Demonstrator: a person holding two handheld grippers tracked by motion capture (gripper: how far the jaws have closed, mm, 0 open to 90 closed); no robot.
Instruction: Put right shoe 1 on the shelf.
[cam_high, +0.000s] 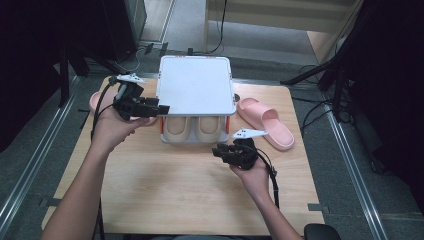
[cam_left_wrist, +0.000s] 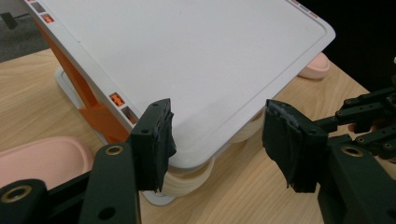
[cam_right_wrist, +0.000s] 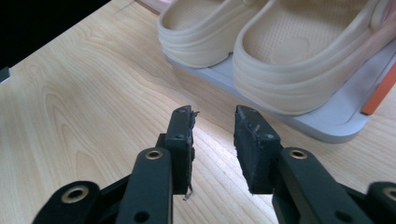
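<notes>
Two bare forearms reach up from the bottom edge over the pale wooden table (cam_high: 165, 195). One hand holds the black left gripper (cam_high: 162, 109) lying flat, its tips pointing sideways at the front left corner of the white two-level plastic shoe rack with orange side posts (cam_high: 196, 85). Its jaws are spread wide with nothing between them, and the rack's corner sits just past the tips. Lower down, the other hand holds the black right gripper (cam_high: 216, 150) low over the table, pointing left. Its jaws are partly spread and pinch nothing. A pair of cream rubber clogs (cam_high: 194, 128) sits side by side on the rack's bottom shelf, heels facing out, near the right gripper but not touching. A pink foam slipper (cam_high: 266, 122) lies just right of the rack.
</notes>
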